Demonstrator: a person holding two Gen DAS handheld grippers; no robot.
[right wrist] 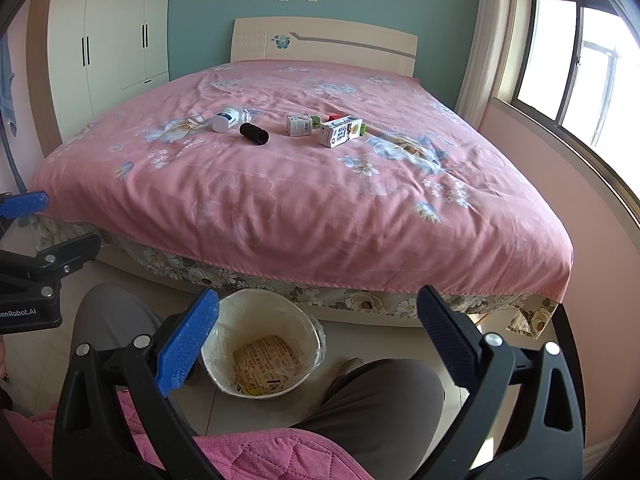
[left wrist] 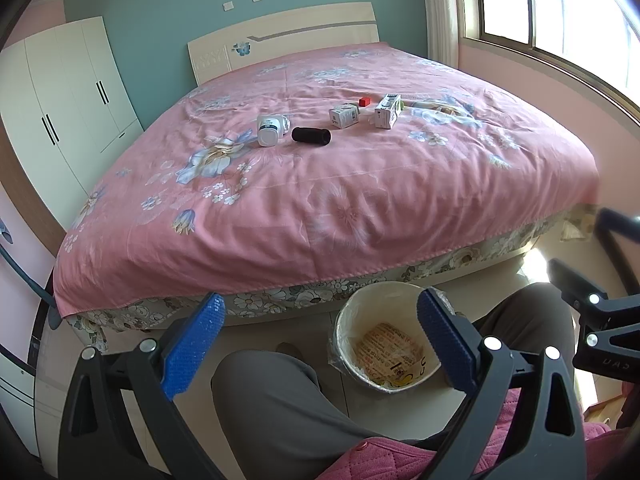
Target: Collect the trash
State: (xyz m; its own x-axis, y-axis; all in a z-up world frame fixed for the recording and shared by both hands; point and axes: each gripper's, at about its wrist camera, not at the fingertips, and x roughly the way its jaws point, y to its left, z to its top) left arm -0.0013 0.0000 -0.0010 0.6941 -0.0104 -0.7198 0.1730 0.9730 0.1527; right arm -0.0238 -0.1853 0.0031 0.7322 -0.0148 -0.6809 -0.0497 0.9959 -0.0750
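Trash lies mid-bed on the pink floral cover [left wrist: 320, 200]: a white bottle [left wrist: 269, 131] [right wrist: 227, 118], a black cylinder [left wrist: 311, 135] [right wrist: 254, 134], a small white box [left wrist: 343, 116] [right wrist: 299, 125], a long carton [left wrist: 387, 111] [right wrist: 340, 131] and a small red cube [left wrist: 364, 101]. A lined white bin [left wrist: 348, 316] [right wrist: 240, 308] with packaging inside stands on the floor at the bed's foot. My left gripper [left wrist: 320, 336] and right gripper [right wrist: 320, 336] are open and empty, held above the bin and the person's knees.
The person's grey-trousered legs [left wrist: 272, 400] [right wrist: 380, 400] flank the bin. A white wardrobe [left wrist: 64, 96] stands at the left, a window [left wrist: 560, 12] at the right, the headboard [right wrist: 320, 40] at the back.
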